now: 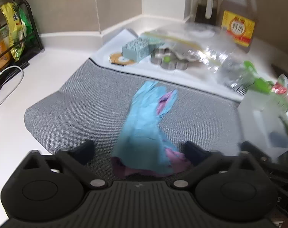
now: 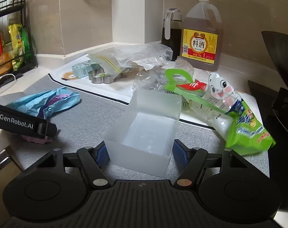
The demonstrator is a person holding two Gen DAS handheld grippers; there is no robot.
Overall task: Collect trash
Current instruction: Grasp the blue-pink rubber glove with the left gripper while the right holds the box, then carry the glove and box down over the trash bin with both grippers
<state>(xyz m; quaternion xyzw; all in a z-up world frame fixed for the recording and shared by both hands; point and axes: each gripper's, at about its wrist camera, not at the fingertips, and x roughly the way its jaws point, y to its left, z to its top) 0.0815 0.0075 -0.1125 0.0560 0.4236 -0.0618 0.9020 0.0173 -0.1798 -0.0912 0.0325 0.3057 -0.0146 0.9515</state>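
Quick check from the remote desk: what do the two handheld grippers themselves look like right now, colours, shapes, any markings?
Both are matte black plastic with a ribbed centre plate, two round housings and silver pivot pins. The left gripper has dark fingers. The right gripper shows blue pads on its fingers. Seen from the right wrist view, the left gripper's side reads "GenRobot.AI" in white. No cables or sleeves are visible.

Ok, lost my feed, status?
Left gripper open astride crumpled blue-and-purple wrapper. Right gripper pads against frosted plastic box, empty. Nothing in the way.
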